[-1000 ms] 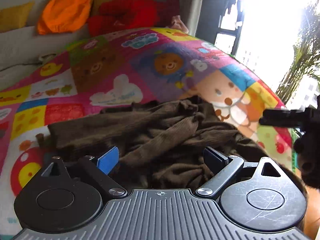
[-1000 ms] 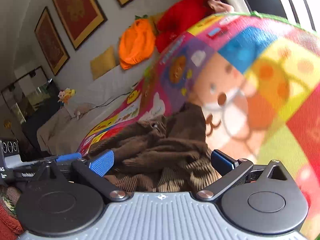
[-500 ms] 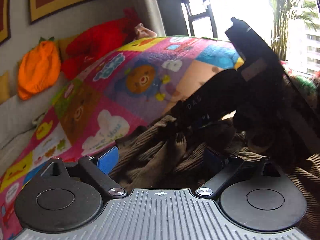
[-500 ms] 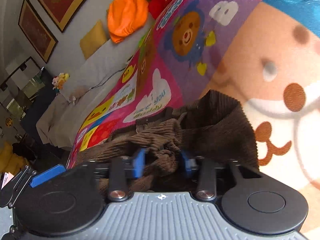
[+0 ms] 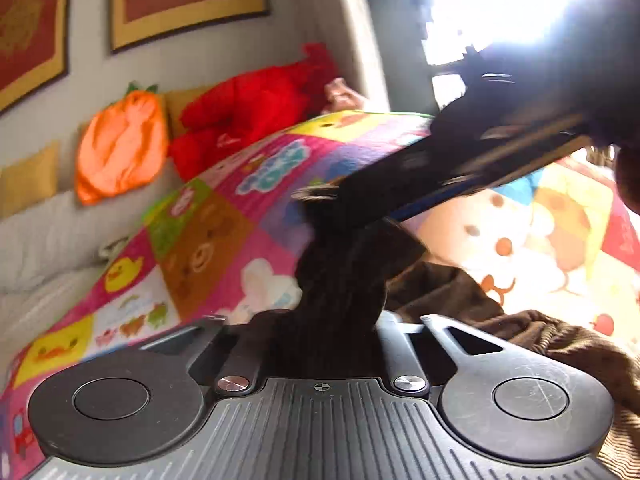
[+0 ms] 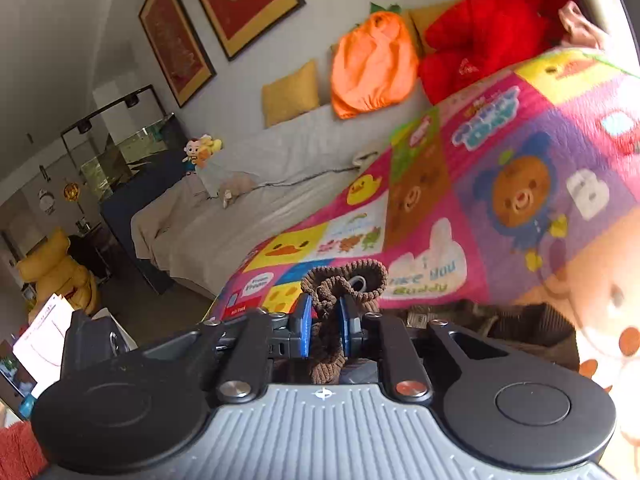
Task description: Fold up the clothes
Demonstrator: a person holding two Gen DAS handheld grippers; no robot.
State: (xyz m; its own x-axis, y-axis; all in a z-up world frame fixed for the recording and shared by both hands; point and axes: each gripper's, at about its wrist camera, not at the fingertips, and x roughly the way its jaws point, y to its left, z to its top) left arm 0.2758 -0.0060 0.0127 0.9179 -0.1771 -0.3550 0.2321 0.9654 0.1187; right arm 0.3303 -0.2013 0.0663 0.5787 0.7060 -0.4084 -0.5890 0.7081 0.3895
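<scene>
A brown corduroy garment point(image 5: 540, 332) lies crumpled on a colourful cartoon blanket point(image 5: 208, 248). In the left wrist view a dark fold of it point(image 5: 340, 292) rises between my left gripper's point(image 5: 332, 340) jaws, which are shut on it; cloth hides the fingertips. My right gripper point(image 5: 332, 196) reaches in from the upper right and holds the top of the same fold. In the right wrist view the right gripper point(image 6: 325, 326) is shut on a bunched edge of the garment point(image 6: 344, 280), with blue pads point(image 6: 306, 326) pressing both sides. More garment point(image 6: 500, 320) lies on the blanket point(image 6: 520, 200).
An orange pumpkin cushion point(image 6: 372, 68), a red plush point(image 6: 492, 36) and yellow cushions point(image 6: 290, 94) lean on the wall behind. A grey-covered bed point(image 6: 240, 216) with a cable and small toys extends left. A bright window point(image 5: 520, 8) glares at right.
My left gripper has shut on the garment; it was open half a second ago. The right gripper, shut on a bunch, has lifted it off the blanket, stretching a fold between both.
</scene>
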